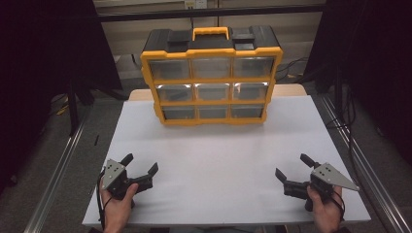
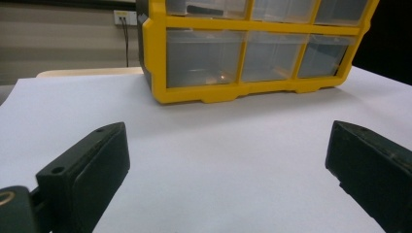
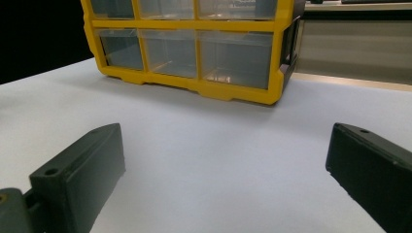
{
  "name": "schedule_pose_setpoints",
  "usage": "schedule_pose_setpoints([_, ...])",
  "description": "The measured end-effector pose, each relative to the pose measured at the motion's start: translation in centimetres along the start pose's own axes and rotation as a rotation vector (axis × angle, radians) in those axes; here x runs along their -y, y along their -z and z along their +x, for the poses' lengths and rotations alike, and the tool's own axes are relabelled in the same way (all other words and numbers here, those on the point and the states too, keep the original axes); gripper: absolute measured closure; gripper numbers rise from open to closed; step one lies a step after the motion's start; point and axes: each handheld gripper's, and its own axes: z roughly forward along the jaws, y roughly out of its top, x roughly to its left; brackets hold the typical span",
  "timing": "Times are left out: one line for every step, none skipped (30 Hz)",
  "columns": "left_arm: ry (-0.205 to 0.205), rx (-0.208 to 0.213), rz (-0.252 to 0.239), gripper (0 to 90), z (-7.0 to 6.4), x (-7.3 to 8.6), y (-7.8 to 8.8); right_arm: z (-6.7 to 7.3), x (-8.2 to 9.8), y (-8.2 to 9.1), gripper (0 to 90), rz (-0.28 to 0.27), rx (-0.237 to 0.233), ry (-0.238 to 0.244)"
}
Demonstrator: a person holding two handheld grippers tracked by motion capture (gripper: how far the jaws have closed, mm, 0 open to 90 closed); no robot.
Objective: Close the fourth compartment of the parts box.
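A person's left hand (image 1: 118, 204) holds the left gripper (image 1: 142, 168) low over the near left corner of a white table (image 1: 218, 160). Its two black jaws are spread wide apart, released, with nothing between them but bare tabletop. The right hand (image 1: 324, 206) holds the right gripper (image 1: 293, 167) over the near right corner, its jaws likewise spread wide and grasping nothing. A grey three-cornered plate sits on top of each gripper, and both grippers point inward and toward the far side of the table.

Well apart from both grippers, at the far middle of the table, stands a yellow and black organizer box (image 1: 211, 75), upright, with an orange carry handle (image 1: 210, 33) on its top. Its front faces the person and shows nine clear plastic drawers in three rows of three, all pushed in. In the left gripper view, the bottom row of drawers (image 2: 257, 56) looks see-through; whether anything lies inside cannot be told. The right gripper view shows the same box (image 3: 194, 43) from the other side.
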Motion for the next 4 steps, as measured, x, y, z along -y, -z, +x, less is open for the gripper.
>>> schedule_pose_setpoints([-0.011,-0.008,-0.011,2.2,-0.09,-0.07,-0.02,-0.01,0.01,-0.02,0.2,0.001,0.000,0.001])
schedule_pose_setpoints([-0.019,-0.009,-0.018,2.3,-0.14,-0.12,-0.07,-0.04,0.02,-0.04,0.2,0.001,0.002,0.002])
schedule_pose_setpoints([-0.029,-0.008,-0.020,2.2,-0.21,-0.19,-0.14,-0.06,0.02,-0.04,0.1,0.002,0.002,0.001])
schedule_pose_setpoints([-0.032,-0.001,-0.016,2.2,-0.21,-0.20,-0.21,-0.08,0.03,-0.03,0.1,0.002,0.003,0.000])
